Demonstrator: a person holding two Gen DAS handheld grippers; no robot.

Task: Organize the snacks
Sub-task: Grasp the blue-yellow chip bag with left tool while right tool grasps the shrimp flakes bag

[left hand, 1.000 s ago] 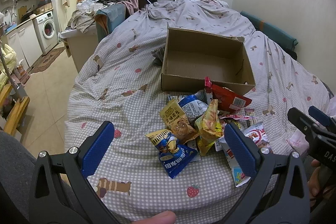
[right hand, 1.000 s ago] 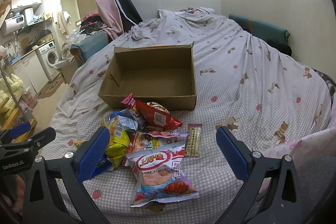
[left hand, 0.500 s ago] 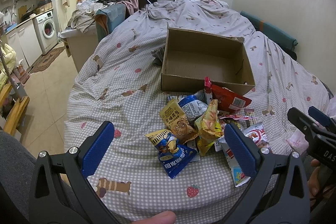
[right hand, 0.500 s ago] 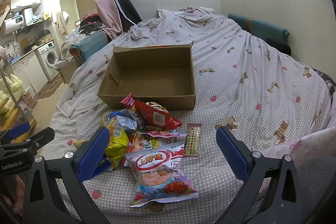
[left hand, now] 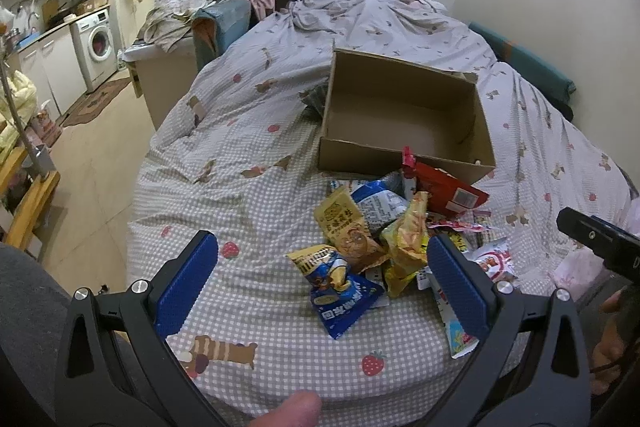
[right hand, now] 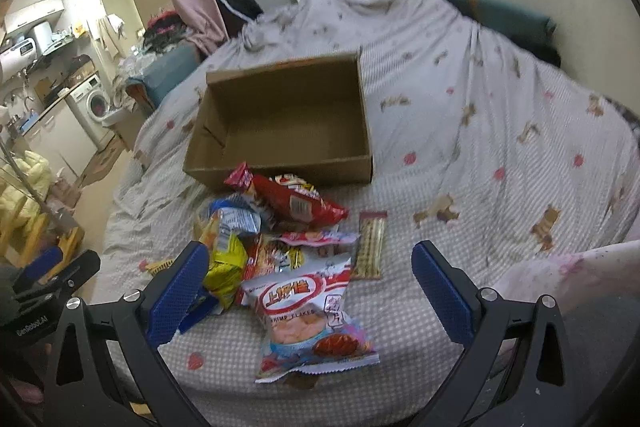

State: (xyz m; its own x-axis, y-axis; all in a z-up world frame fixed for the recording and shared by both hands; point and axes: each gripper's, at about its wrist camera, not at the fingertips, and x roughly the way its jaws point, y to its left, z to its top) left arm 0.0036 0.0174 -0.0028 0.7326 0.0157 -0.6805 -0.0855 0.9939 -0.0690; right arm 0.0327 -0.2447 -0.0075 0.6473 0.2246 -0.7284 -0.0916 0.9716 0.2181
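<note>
The right gripper (right hand: 310, 291) has just dipped toward the pile, its view blurring; jaws wide apart, empty, framing the shrimp bag (right hand: 310, 315). The left gripper (left hand: 322, 281), equally spread, has barely moved, over the blue packet (left hand: 340, 293). The box (right hand: 280, 119) beyond sits empty, so sorting is only starting.

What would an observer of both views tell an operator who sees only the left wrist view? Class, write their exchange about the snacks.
Operator: What lies right of the pile?
Observer: A slim stick packet, flat on the bedspread, just beside the pile.
Operator: And the white bag near my right finger?
Observer: A shrimp flakes bag, nearest the right hand-held gripper, whose jaws are open.
Operator: The cardboard box's left inner wall?
Observer: The cardboard box is bare there, only a folded flap.
</note>
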